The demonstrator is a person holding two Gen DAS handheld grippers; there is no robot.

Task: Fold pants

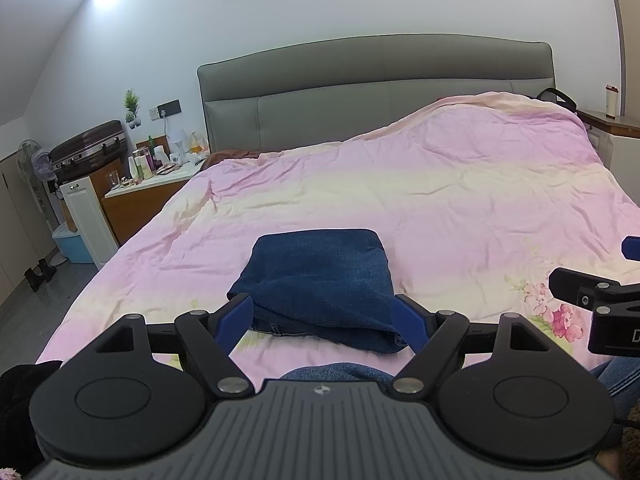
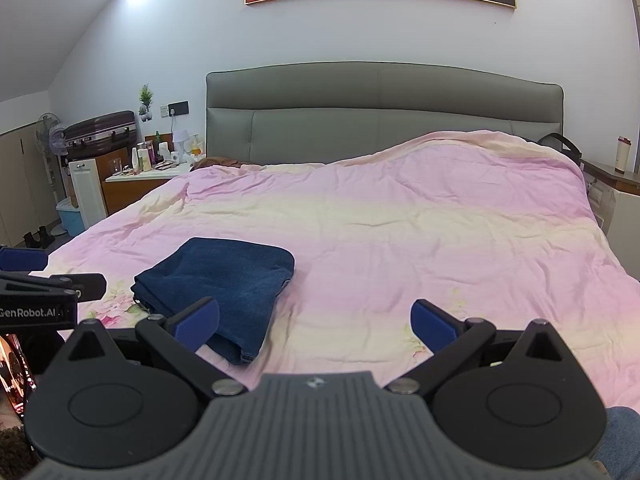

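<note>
Dark blue denim pants (image 1: 320, 280) lie folded into a compact rectangle on the pink quilt (image 1: 440, 200) near the bed's front edge. My left gripper (image 1: 322, 320) is open, its blue fingertips (image 1: 234, 318) standing either side of the bundle's near end without pinching it. In the right wrist view the folded pants (image 2: 218, 284) lie left of centre. My right gripper (image 2: 316, 320) is open over bare quilt (image 2: 400, 240); its left fingertip (image 2: 198, 322) overlaps the pants' near corner. Each gripper shows at the edge of the other's view.
A grey headboard (image 1: 376, 92) backs the bed. A cluttered nightstand (image 1: 148, 184), a suitcase (image 1: 88, 152) and a fan (image 1: 34, 160) stand to the left. Another bedside surface with a cup (image 2: 622, 156) is on the right. A person's denim-clad leg (image 1: 332, 372) shows below the left gripper.
</note>
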